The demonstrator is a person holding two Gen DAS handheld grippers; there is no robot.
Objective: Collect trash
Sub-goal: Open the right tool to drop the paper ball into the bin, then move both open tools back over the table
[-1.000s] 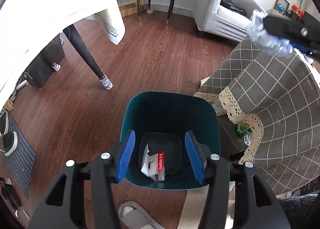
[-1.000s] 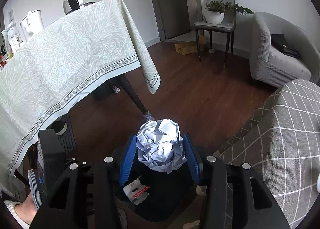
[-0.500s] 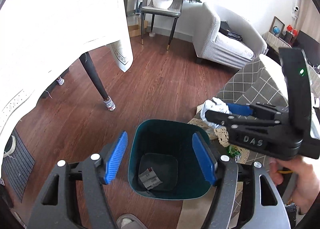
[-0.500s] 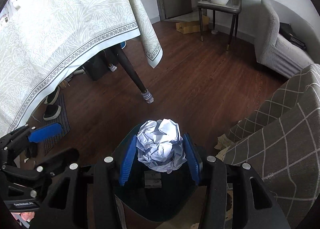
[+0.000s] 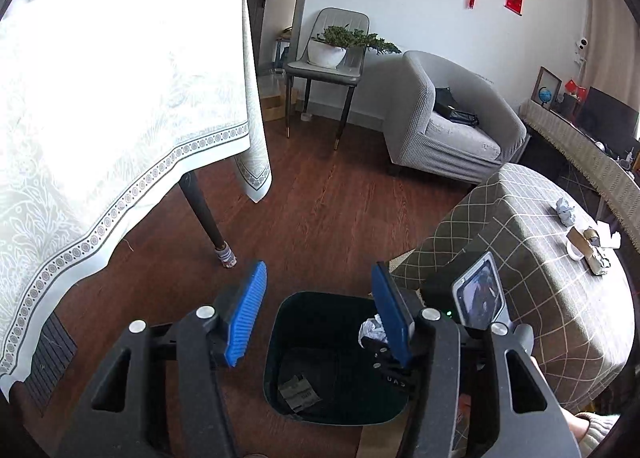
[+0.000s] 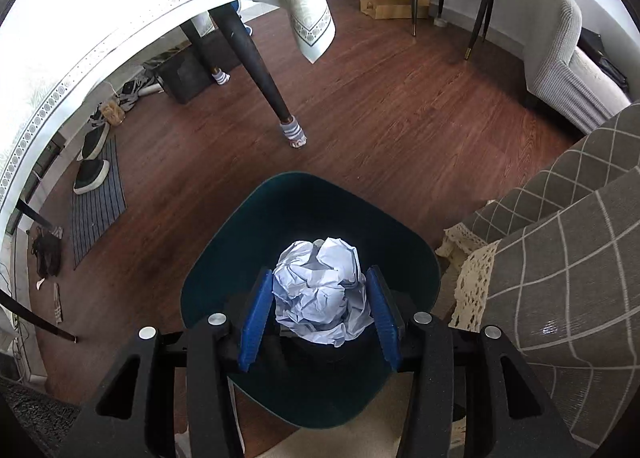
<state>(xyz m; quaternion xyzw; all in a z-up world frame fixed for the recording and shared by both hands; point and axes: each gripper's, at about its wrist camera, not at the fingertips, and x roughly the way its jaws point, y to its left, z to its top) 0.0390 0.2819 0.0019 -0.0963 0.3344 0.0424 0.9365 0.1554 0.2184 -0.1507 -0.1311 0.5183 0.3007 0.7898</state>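
Right gripper (image 6: pixel 318 312): we clamp the crumpled paper ball (image 6: pixel 320 292) just above the dark green bin (image 6: pixel 208 258).
Left gripper (image 5: pixel 320 314): ours holds nothing, its jaws having just narrowed.
Bin floor: a flattened carton (image 5: pixel 298 394).
Checked table (image 5: pixel 560 298): another paper wad (image 5: pixel 565 209).

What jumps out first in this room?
A big crumpled white paper ball is clamped in the right gripper, directly over the open dark teal plastic bin on the wooden floor. The left gripper hangs empty, and more scraps lie on the grey checked tablecloth.
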